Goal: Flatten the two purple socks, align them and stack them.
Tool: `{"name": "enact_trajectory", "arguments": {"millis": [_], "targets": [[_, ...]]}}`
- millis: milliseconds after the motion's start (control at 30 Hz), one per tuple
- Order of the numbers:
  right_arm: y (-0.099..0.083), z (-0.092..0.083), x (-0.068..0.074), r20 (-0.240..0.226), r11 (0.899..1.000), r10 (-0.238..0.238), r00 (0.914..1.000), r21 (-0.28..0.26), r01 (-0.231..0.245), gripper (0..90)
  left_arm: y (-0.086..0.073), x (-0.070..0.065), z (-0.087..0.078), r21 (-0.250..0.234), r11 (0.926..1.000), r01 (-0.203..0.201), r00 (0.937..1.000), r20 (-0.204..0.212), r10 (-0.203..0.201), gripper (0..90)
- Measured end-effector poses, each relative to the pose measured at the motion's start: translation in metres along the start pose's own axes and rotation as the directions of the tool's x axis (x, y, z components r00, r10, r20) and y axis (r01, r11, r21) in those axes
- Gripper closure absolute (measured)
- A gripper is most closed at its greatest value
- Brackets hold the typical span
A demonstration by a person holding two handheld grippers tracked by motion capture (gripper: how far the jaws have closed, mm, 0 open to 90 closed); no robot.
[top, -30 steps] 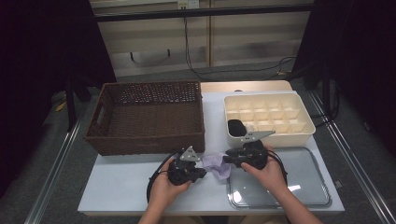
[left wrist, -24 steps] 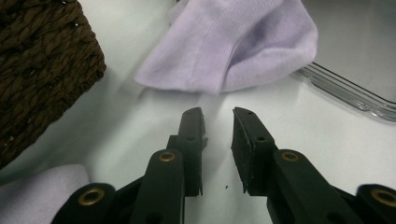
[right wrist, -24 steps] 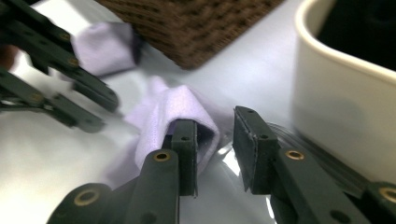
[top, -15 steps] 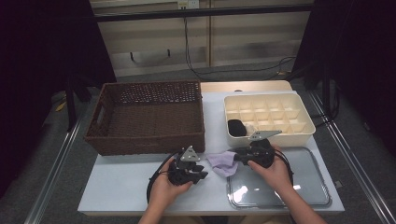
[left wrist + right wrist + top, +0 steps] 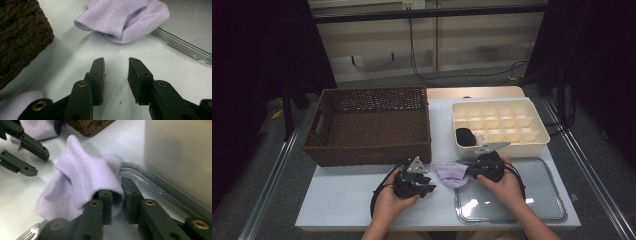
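Right gripper (image 5: 116,195) first: I see its two black jaws closed on a fold of the purple sock (image 5: 82,180). One jaw is tucked under the cloth and the other presses on the outside. My left gripper (image 5: 116,66) has its jaws a little way apart with nothing between them, and it rests low over the bare white top.

Now I go from big to small, and I say where each thing is from the sock.

The white worktop (image 5: 347,192) is the biggest thing, and the sock lies on it near the front edge. The brown woven basket (image 5: 369,125) sits behind the sock and off to the left. I cannot see anything inside it. The clear flat tray (image 5: 542,200) lies just to the right of the sock, and the sock touches its near corner. The cream box with little squares (image 5: 497,125) stands behind the sock, a bit to the right. A black ball of cloth (image 5: 465,136) sits in one front square of that box, on its left side.

The sock itself is a small soft heap between my two hands. My left hand (image 5: 392,197) is just to its left, and my right hand (image 5: 502,182) is just to its right.
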State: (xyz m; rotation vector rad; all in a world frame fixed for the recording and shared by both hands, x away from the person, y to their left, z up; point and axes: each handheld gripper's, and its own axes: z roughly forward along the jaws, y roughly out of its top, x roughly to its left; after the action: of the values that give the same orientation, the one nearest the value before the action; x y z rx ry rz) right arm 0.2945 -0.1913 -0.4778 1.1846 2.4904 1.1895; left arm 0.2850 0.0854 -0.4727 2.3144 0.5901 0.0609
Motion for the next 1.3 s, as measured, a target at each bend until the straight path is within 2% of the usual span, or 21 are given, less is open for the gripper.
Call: {"name": "enact_trajectory", "arguments": {"millis": [100,167,267,400,433,500,600,733,867,933,1033,1167,1233,1300], "targets": [[0.003,0.004,0.003,0.007,1.0,-0.02,0.9998,0.005,0.02,81.0,0.0,0.0,0.0,0.002,1.0,-0.002,1.0,-0.002,0.002,63.1],[0.005,0.007,0.003,0.016,1.0,-0.016,0.9998,-0.004,0.016,73.9,0.0,0.0,0.0,-0.002,1.0,0.003,1.0,-0.004,-0.003,62.5],[0.006,0.007,0.001,0.033,1.0,-0.023,0.9992,-0.008,0.024,71.7,-0.001,0.001,-0.002,0.004,1.0,-0.008,1.0,-0.001,0.008,62.0],[0.0,-0.002,-0.006,0.036,1.0,0.008,0.9993,-0.023,-0.007,66.7,-0.002,0.0,-0.001,-0.003,1.0,0.004,1.0,0.001,-0.004,61.9],[-0.002,-0.004,-0.007,0.033,0.999,0.012,0.9994,-0.03,-0.011,66.2,-0.001,0.001,-0.001,0.01,0.9999,-0.005,1.0,-0.005,0.005,61.6],[-0.005,-0.011,-0.009,0.039,0.999,0.014,0.9991,-0.034,-0.012,65.1,-0.001,0.001,-0.001,0.008,0.9999,-0.014,0.9999,-0.001,0.014,60.8],[-0.006,-0.018,-0.01,0.038,0.999,0.011,0.9992,-0.05,-0.009,64.8,0.0,0.0,-0.001,-0.002,1.0,-0.007,1.0,0.0,0.007,59.9],[-0.002,-0.028,-0.002,0.008,0.996,-0.001,1.0,-0.086,0.002,65.9,0.0,0.0,-0.001,0.002,1.0,-0.007,1.0,0.001,0.007,59.7],[0.009,-0.032,0.012,0.0,0.992,-0.046,0.9989,-0.117,0.046,65.6,0.0,0.0,-0.001,-0.002,1.0,0.001,1.0,-0.006,-0.001,59.3],[0.015,-0.03,0.019,-0.011,0.992,-0.065,0.9978,-0.109,0.064,65.6,0.0,0.001,-0.002,0.002,1.0,-0.001,1.0,-0.007,0.001,59.3],[0.017,-0.022,0.023,-0.012,0.994,-0.072,0.9973,-0.086,0.07,66.2,-0.001,0.0,-0.001,-0.006,1.0,0.005,1.0,-0.005,-0.005,59.1],[0.016,-0.009,0.025,-0.066,0.995,-0.077,0.9948,-0.075,0.072,66.3,0.0,0.0,-0.002,-0.002,1.0,0.001,1.0,-0.005,-0.001,59.1],[0.016,-0.003,0.03,-0.083,0.994,-0.093,0.9922,-0.073,0.087,64.3,0.0,0.0,-0.001,-0.003,1.0,0.006,1.0,0.0,-0.006,59.0],[0.016,0.004,0.033,-0.078,0.994,-0.105,0.9914,-0.042,0.102,61.6,0.0,0.001,-0.001,-0.001,1.0,0.005,1.0,-0.002,-0.005,58.7]]}}
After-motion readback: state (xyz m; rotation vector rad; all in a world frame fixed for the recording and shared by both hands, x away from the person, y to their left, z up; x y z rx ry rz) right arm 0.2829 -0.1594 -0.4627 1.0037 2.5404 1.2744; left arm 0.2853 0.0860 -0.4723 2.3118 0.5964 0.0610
